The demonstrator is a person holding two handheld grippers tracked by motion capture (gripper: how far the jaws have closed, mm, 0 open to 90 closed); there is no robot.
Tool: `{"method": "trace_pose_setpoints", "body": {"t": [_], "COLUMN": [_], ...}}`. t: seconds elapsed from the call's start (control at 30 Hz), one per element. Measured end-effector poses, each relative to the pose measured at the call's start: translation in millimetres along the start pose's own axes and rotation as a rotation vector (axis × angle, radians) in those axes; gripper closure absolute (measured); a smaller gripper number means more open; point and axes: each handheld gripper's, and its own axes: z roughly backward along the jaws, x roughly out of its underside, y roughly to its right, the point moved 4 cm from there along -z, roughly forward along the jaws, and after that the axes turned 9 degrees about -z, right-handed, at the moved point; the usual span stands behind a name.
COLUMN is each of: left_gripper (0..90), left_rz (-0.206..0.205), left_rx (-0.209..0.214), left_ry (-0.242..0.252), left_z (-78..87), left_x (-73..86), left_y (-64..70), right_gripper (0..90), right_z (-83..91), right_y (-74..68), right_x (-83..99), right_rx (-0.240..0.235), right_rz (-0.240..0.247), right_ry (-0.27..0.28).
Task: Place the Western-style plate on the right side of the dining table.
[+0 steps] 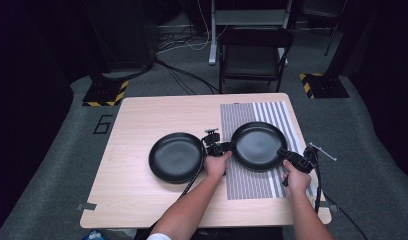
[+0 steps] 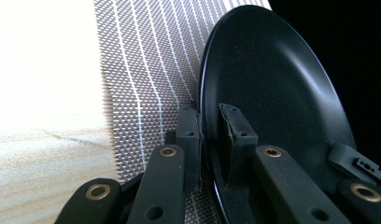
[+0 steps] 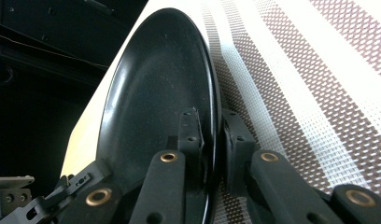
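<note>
At the right half of the table (image 1: 142, 120), the left gripper (image 1: 223, 147) is clamped on the left rim of the right plate (image 1: 257, 142), one jaw above the rim and one beneath, while the right gripper (image 1: 288, 154) pinches the plate's near-right rim the same way. Between them the plate sits over the striped mat (image 1: 242, 117), though whether it rests on the mat or hangs just above it is hard to tell. Left of it, just beside the left gripper, a second plate (image 1: 176, 156) lies flat on bare wood.
</note>
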Motion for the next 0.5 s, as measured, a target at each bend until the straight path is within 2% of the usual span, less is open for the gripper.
{"method": "trace_pose_setpoints", "body": {"t": [0.07, 0.27, 0.3, 0.33, 0.5], "left_gripper": [79.4, 79.1, 79.1, 78.9, 76.9], "left_rz": [-0.003, -0.010, -0.016, -0.018, -0.052], "left_rx": [-0.002, -0.004, -0.007, -0.011, -0.044], "left_ry": [-0.003, -0.005, -0.005, -0.001, -0.014], "left_z": [-0.9, -3.3, -3.4, -3.8, -4.7], "left_x": [0.5, 0.6, 0.6, 0.5, -0.7], "left_y": [-1.5, -2.2, -1.8, -1.2, 2.5], "right_gripper": [80.1, 78.6, 78.3, 78.3, 77.9], "right_z": [-1.7, -6.1, -6.4, -6.5, -6.9], "right_y": [1.3, 6.4, 6.8, 6.1, 6.9], "right_x": [0.5, 0.5, 0.9, 2.0, 2.2], "right_rx": [0.008, 0.029, 0.036, 0.042, 0.051], "right_rz": [-0.013, -0.005, -0.008, -0.032, -0.021], "right_ry": [-0.005, -0.011, -0.012, -0.018, -0.001]}}
